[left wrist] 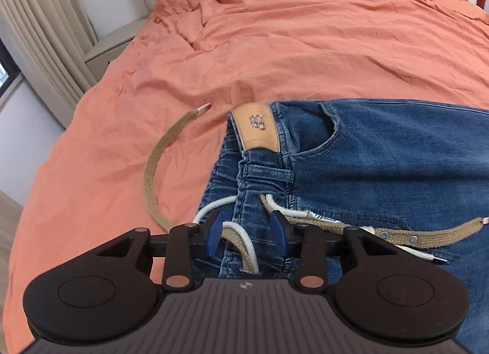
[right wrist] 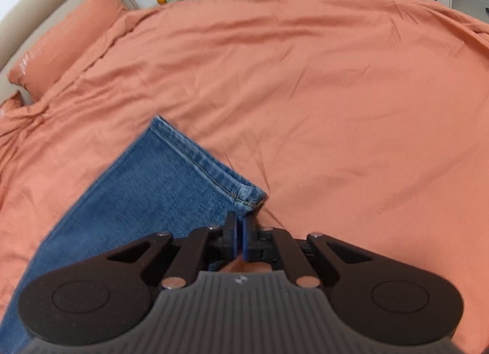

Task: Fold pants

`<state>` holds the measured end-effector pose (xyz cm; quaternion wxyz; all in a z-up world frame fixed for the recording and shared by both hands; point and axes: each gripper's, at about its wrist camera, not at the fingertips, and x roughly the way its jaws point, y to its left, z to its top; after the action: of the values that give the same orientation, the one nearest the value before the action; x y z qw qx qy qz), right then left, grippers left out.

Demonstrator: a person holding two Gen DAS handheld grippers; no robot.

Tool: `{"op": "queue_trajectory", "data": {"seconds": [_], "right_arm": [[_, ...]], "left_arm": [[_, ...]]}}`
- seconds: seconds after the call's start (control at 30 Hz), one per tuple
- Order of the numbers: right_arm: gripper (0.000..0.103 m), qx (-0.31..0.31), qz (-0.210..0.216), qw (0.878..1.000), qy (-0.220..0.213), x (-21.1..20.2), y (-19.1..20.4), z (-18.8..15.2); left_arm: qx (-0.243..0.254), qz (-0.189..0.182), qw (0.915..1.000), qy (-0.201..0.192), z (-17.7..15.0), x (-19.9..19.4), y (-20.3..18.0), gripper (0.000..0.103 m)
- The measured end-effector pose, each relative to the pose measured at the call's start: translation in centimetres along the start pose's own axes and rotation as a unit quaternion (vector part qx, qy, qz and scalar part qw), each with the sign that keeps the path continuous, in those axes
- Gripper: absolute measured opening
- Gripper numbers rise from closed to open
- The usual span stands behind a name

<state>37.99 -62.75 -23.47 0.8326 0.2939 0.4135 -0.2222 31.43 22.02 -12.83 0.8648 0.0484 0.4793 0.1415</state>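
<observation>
Left gripper (left wrist: pixel 248 236): matte black linkage arms, two round black discs at its sides, a grey ribbed housing between them.
Left fingers (left wrist: pixel 213 237): black, faced with blue pads.
Left pivots: copper-coloured round caps near the housing, small silver pins further out.
Left marking: a small round black-and-white emblem at the housing's front edge.
Right gripper (right wrist: pixel 240 239): same black arms, discs and grey ribbed housing.
Right fingers (right wrist: pixel 234 236): black with blue pads.
Right pivots: silver and copper-toned round caps.
</observation>
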Motion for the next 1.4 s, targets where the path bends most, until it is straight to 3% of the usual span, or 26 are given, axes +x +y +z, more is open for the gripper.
{"op": "queue_trajectory", "data": {"seconds": [0.07, 0.1, 0.13, 0.2, 0.33, 0.47, 0.57, 0.63, 0.73, 0.87, 1.07, 1.2, 1.3, 1.4], "right_arm": [[0.014, -0.024, -0.02, 0.999, -0.013, -0.5, 0.6, 0.2], [0.032, -0.045, -0.03, 0.998, -0.024, -1.1, 1.2, 0.4], [0.038, -0.07, -0.032, 0.996, -0.034, -1.7, 1.9, 0.6], [0.037, -0.113, -0.018, 0.993, -0.042, -3.0, 3.7, 0.6], [0.036, -0.18, 0.064, 0.981, -0.026, -4.3, 9.7, -1.3], [0.036, -0.281, 0.12, 0.952, 0.003, -3.7, 18.3, -6.6], [0.036, -0.358, 0.152, 0.921, 0.018, -3.5, 24.3, -11.4], [0.03, -0.418, 0.148, 0.896, 0.017, -3.1, 28.4, -15.1], [0.029, -0.456, 0.133, 0.879, 0.033, -0.8, 32.7, -18.5], [0.03, -0.465, 0.108, 0.878, 0.024, 2.8, 36.2, -19.5], [0.03, -0.4, 0.104, 0.909, 0.049, 7.1, 39.6, -16.8], [0.03, -0.41, 0.085, 0.908, 0.014, 7.8, 41.0, -16.6], [0.031, -0.39, 0.083, 0.917, 0.029, 9.0, 42.0, -15.3], [0.027, -0.394, 0.097, 0.914, 0.011, 6.2, 41.6, -14.4]], "left_arm": [[0.014, -0.013, 0.9997, -0.012, 0.6, -0.6, 0.0, 0.045], [0.026, -0.018, 0.9994, -0.018, 1.0, -0.8, -0.2, 0.046], [0.04, -0.025, 0.9986, -0.024, 1.5, -0.9, -0.5, 0.047], [0.067, -0.043, 0.9963, -0.033, 2.8, -0.8, -1.4, 0.05], [0.093, -0.102, 0.9894, -0.046, 5.2, 0.0, -4.6, 0.05], [0.127, -0.144, 0.9802, -0.049, 6.4, 2.2, -9.6, 0.05], [0.148, -0.19, 0.9698, -0.038, 6.3, 3.9, -13.3, 0.05], [0.162, -0.196, 0.9662, -0.042, 6.1, 5.0, -15.8, 0.05], [0.164, -0.177, 0.9701, -0.026, 6.3, 7.7, -18.9, 0.039], [0.128, -0.167, 0.977, -0.029, 7.8, 11.2, -20.3, 0.037], [0.095, -0.161, 0.9821, -0.026, 10.9, 14.2, -21.6, 0.028], [0.095, -0.149, 0.9836, -0.036, 11.3, 14.4, -22.0, 0.026], [0.073, -0.14, 0.9866, -0.043, 11.9, 14.1, -21.8, 0.025], [0.056, -0.165, 0.9833, -0.053, 12.4, 11.7, -20.8, 0.023]]}}
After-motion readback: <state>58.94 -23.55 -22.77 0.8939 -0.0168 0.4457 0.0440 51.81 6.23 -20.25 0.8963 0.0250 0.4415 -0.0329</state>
